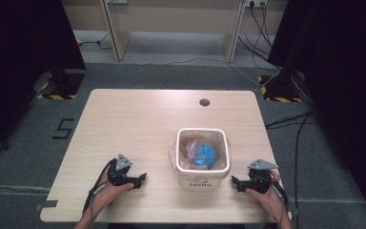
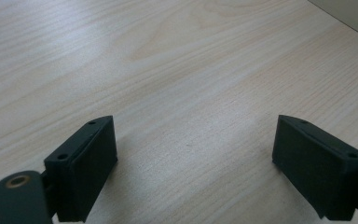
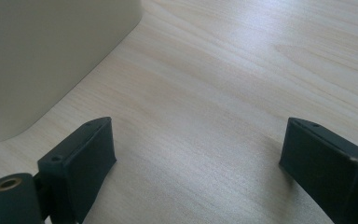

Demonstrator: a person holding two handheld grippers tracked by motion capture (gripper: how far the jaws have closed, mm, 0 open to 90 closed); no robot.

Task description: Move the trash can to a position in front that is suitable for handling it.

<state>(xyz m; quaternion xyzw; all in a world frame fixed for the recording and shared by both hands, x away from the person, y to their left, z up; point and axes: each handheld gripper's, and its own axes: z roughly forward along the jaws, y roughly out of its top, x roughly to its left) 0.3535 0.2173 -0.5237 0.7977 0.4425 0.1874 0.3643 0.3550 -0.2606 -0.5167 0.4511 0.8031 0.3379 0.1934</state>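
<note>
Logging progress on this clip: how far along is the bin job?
Done: a clear liner bag sits in the white bin, with blue and orange stuff inside it. In hand: nothing. The left gripper and right gripper rest on the table, jaws wide open, one each side of the bin. Left: probably any handling of the bag or bin.

Curtained lab, hazard-taped stands point(image 1: 57, 90)
</note>
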